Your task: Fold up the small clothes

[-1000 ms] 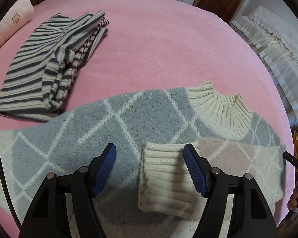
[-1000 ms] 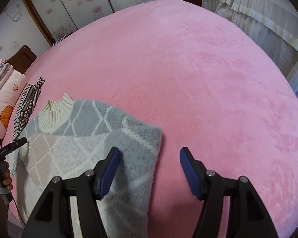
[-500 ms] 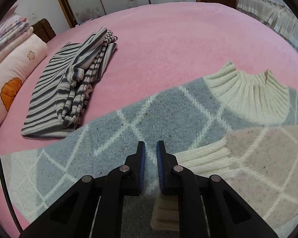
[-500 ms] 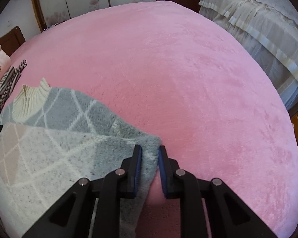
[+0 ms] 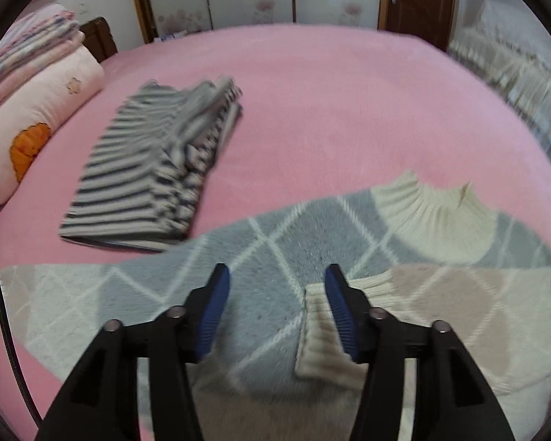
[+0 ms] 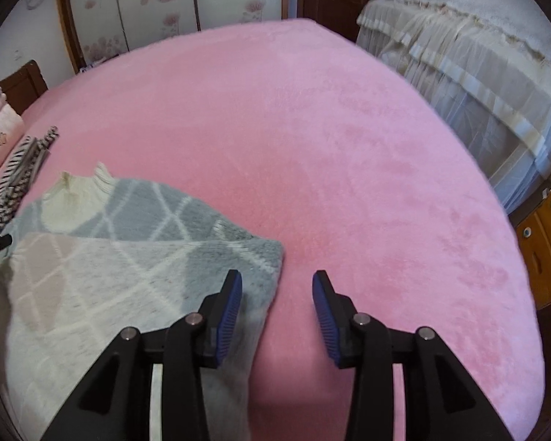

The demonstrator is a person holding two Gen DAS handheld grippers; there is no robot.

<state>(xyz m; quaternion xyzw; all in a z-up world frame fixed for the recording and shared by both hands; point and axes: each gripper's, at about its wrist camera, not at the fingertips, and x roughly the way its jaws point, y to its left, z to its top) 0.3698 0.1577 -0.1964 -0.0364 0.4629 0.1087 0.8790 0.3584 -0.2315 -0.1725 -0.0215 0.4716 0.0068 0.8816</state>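
Lying on pink bed, L to R: pillow at far left edge; folded striped top; argyle sweater spread flat near front, cream collar, sleeve w/ ribbed cuff folded across body. Left gripper above sweater: jaws just opening, partway apart, nothing held. Right gripper over sweater's edge: likewise opening, empty. Second bed at right.

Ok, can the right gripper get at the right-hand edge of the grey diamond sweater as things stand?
Probably yes. The right gripper has just been opening, with nothing pinched between its pads, and the grey diamond sweater has its edge lying flat on the pink blanket just ahead of the left finger. Nothing lies on that edge.
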